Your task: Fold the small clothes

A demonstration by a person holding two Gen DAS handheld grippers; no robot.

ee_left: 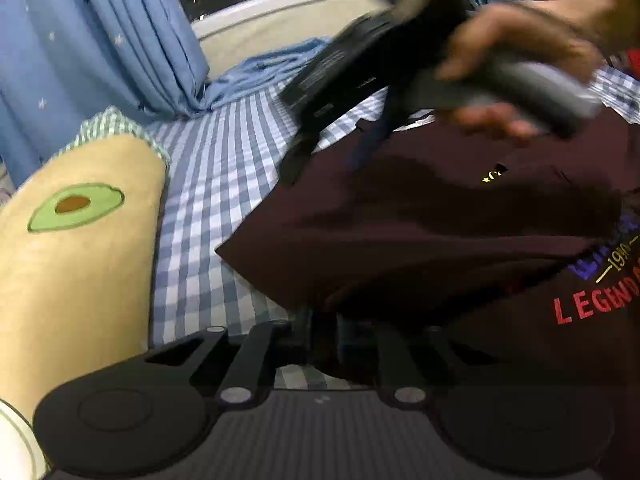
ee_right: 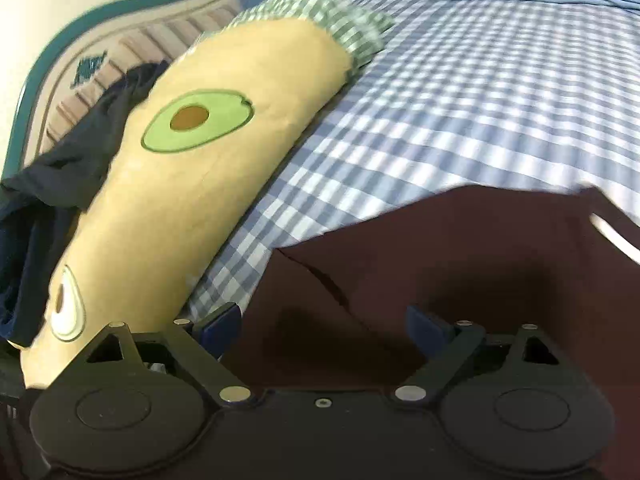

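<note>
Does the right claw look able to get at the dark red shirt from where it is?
Probably yes. The right claw hangs open right over the dark red shirt, nothing between them. The avocado pillow lies off to one side.

Left gripper (ee_left: 320, 330) fingertips hidden under maroon T-shirt (ee_left: 400, 220) fold. Shirt lettering cut off at right edge. Right gripper (ee_left: 320, 152) and hand (ee_left: 520, 64) motion-blurred. Bolster pillow (ee_right: 192, 184) near end cut off.

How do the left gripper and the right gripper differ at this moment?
The left gripper is shut, pinching the edge of the maroon shirt; the right gripper is open and holds nothing. The left one meets the shirt's edge; the right one hangs over the shirt. Both point down at the checked bed sheet.
</note>
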